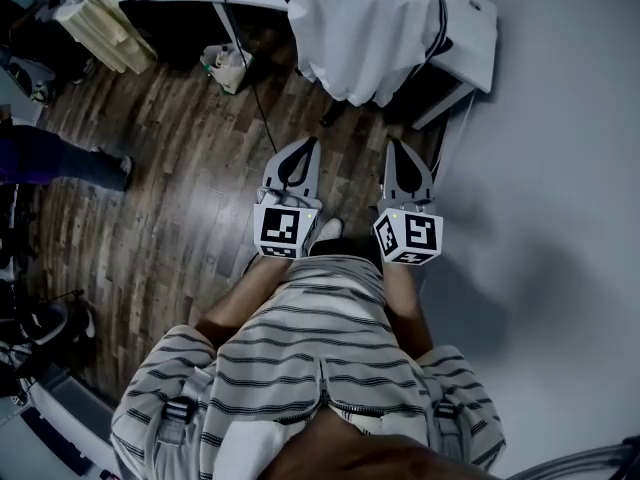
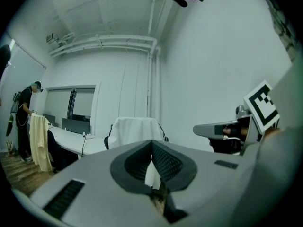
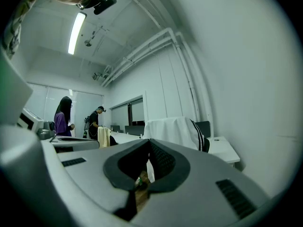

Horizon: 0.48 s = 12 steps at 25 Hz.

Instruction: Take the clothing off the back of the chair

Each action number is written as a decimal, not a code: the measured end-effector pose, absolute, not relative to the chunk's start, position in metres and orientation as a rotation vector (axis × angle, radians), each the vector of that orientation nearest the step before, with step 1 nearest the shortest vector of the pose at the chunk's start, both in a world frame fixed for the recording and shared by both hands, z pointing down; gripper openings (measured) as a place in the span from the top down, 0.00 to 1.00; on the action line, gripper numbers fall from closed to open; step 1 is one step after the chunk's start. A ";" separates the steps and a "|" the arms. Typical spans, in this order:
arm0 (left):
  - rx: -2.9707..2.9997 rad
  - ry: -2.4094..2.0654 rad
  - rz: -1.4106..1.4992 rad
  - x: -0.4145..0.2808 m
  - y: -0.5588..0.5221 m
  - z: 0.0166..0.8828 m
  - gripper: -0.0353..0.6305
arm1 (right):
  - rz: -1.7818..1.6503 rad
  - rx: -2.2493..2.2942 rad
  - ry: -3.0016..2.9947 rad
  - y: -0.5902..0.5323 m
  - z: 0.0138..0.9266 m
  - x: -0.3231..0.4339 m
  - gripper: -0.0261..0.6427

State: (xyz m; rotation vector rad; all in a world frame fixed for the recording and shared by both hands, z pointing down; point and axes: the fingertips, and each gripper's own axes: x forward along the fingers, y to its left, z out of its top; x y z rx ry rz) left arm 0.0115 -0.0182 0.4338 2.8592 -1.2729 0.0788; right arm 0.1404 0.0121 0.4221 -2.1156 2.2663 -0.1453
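Observation:
A white garment with black stripes (image 1: 365, 33) hangs over the back of a dark chair at a white desk (image 1: 478, 28), at the top of the head view. My left gripper (image 1: 304, 146) and right gripper (image 1: 396, 148) are held side by side over the wooden floor, pointing at the chair and a short way from it, both shut and empty. In the left gripper view the garment (image 2: 135, 129) shows straight past the closed jaws (image 2: 152, 144). In the right gripper view, too, it (image 3: 173, 131) lies just beyond the closed jaws (image 3: 149, 143).
A pale yellow garment (image 1: 100, 28) hangs on another chair to the left. A small bag (image 1: 228, 66) and a cable lie on the floor near the desk. A person's leg (image 1: 60, 158) stands at the left; a grey wall (image 1: 560, 168) runs close on the right.

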 end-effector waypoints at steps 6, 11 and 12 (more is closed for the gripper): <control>2.847 -1.309 0.090 0.034 -0.060 0.427 0.91 | -0.145 -2.096 2.293 -0.031 0.416 0.163 0.93; 2.856 -1.299 0.099 0.053 -0.080 0.421 0.91 | -0.157 -2.091 2.284 -0.053 0.412 0.178 0.93; 2.858 -1.296 0.105 0.055 -0.084 0.420 0.91 | -0.161 -2.089 2.284 -0.056 0.412 0.179 0.93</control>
